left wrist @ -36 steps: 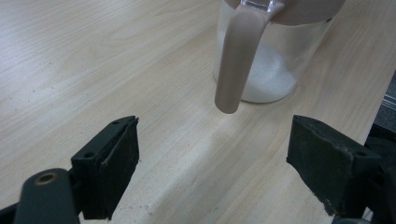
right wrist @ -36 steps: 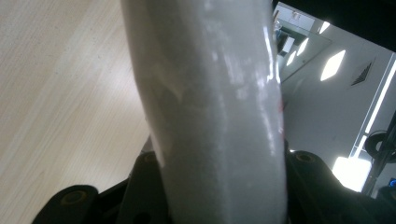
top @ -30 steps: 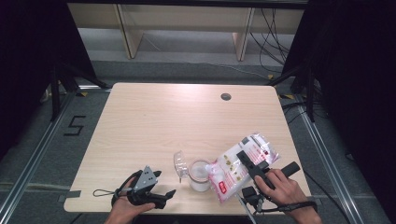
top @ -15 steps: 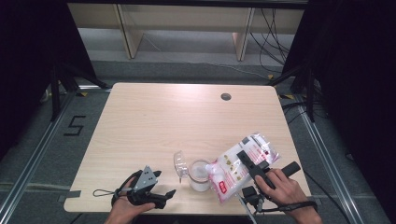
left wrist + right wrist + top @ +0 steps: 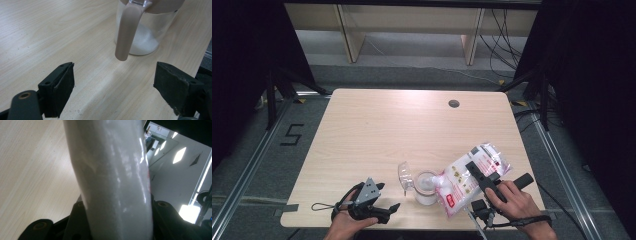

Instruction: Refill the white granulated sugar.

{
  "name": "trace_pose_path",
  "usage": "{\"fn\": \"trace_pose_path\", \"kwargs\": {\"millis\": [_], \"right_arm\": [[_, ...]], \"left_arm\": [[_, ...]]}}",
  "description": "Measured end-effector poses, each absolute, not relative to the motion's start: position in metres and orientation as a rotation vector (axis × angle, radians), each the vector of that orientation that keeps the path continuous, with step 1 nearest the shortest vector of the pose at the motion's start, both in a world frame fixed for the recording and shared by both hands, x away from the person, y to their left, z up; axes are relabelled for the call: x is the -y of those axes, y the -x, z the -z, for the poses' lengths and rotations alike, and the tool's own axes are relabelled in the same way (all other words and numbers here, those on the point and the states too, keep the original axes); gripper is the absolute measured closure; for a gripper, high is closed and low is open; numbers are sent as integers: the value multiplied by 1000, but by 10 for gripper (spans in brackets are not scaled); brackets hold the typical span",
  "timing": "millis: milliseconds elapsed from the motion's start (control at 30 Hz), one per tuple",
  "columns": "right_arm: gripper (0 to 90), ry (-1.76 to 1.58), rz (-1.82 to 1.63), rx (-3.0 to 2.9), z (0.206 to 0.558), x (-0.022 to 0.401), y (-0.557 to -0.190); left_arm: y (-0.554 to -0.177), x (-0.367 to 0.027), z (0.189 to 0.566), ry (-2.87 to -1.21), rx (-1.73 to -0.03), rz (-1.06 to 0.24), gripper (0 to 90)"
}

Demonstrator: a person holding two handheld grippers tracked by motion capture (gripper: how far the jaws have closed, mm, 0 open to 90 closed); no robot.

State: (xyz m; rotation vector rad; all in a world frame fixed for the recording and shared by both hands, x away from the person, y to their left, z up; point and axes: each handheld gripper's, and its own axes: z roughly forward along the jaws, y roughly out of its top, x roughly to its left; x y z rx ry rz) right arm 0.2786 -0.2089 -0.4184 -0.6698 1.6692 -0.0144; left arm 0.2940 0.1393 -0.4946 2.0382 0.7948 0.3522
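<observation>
At about seven o'clock on the table [image 5: 377,125] we rest the left gripper [image 5: 388,207], its jaws spread wide with nothing between them. Just to its right, near six o'clock, stands the clear jar [image 5: 426,188], its flip lid [image 5: 404,174] thrown open to the left. At five o'clock our right gripper [image 5: 477,172] is clamped on the white bag [image 5: 469,175], which is tilted with its lower end at the jar's mouth.

We judge the pour underway: some white grains already lie in the jar, well short of full, and the bag looks far from spent. Righting the bag and closing the lid remain.

The left gripper view gives us the low heap of grains [image 5: 146,41] and the hanging lid tab [image 5: 127,32]; the right gripper view gives the bag's glossy film [image 5: 117,182] pinched between its jaws.
</observation>
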Motion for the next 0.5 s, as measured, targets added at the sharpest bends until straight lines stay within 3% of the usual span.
{"fn": "trace_pose_path", "kwargs": {"millis": [500], "right_arm": [[684, 637, -24, -1689, 420, 212, -280]], "left_arm": [[-295, -140, 495, -2036, -787, -360, 165]]}}
